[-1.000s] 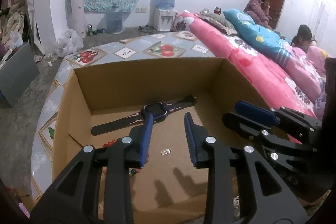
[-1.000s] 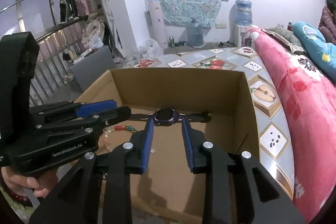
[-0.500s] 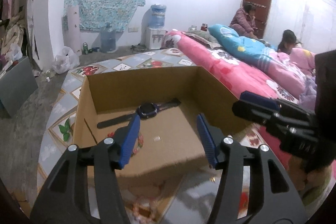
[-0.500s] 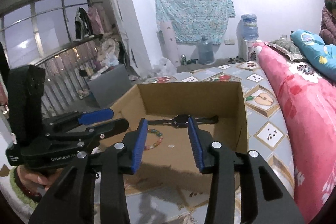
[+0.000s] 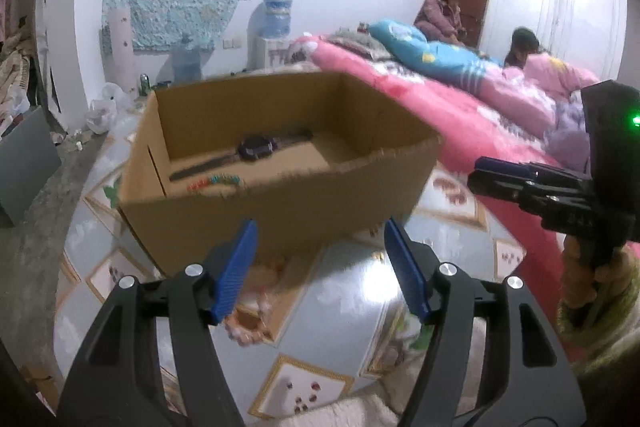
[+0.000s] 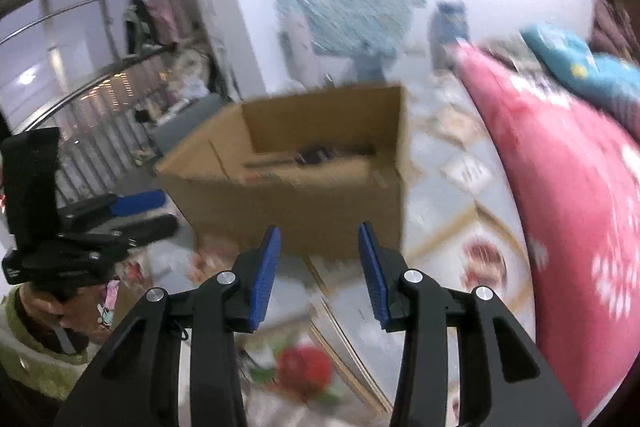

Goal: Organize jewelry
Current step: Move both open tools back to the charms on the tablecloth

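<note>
An open cardboard box (image 5: 280,203) stands on the patterned table; it also shows blurred in the right wrist view (image 6: 296,203). Inside lie a dark wristwatch (image 5: 256,149) and a coloured bead bracelet (image 5: 214,182). My left gripper (image 5: 320,267) is open and empty, held in front of the box's near wall. My right gripper (image 6: 318,269) is open and empty, also in front of the box; it shows from the side in the left wrist view (image 5: 528,183). A pale beaded piece (image 5: 248,323) lies on the table below the left fingers, blurred.
The table (image 5: 340,307) has a glossy fruit-print cover. A pink quilted bed (image 5: 460,115) runs along its right side, with two people (image 5: 444,11) at the far end. A water dispenser (image 5: 276,27) and clutter stand by the far wall.
Both grippers have pulled back out of the box and now sit in front of it, above the table. Both have opened wider. The watch and bracelet stay in the box.
</note>
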The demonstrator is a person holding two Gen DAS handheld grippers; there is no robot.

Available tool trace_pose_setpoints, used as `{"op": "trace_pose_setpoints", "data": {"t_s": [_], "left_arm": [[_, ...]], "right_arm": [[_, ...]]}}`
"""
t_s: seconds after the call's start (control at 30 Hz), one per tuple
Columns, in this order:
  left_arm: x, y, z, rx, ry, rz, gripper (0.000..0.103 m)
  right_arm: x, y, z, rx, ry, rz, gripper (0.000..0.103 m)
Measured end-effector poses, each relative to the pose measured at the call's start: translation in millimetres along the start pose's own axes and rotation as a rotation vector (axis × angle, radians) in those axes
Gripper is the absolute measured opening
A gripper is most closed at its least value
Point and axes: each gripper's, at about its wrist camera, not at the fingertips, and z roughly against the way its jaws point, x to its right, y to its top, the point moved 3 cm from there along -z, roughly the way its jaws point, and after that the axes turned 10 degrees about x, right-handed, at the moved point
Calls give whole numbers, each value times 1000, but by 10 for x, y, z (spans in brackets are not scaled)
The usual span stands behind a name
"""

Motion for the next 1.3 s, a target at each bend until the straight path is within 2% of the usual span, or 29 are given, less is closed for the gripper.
{"op": "trace_pose_setpoints", "data": {"t_s": [0.13,0.23,0.33,0.43,0.67,1.1,1.3], "left_arm": [[86,-232,-145,-62,-34,28,62],[194,-363,-274,-104,-56,13,61],[289,-468,-417,-139,-67,-25,48],[276,-502,-597,-182,-55,-21,37],[170,-570,-965,-248,-26,9,25],[366,-550,-1082,-221,-25,-86,15],[366,-556,-1094,-205,5,-124,4]], "right_arm": [[258,-382,-92,-116,-53,-90,40],[324,-582,-141,-157,-63,-127,40],[320,-648,-199,-169,-57,-145,38],[259,-647,-265,-174,-41,-149,38],[198,-641,-365,-179,-21,-142,38],[306,-690,-486,-202,-28,-178,38],[306,-680,-502,-200,-33,-170,38]]}}
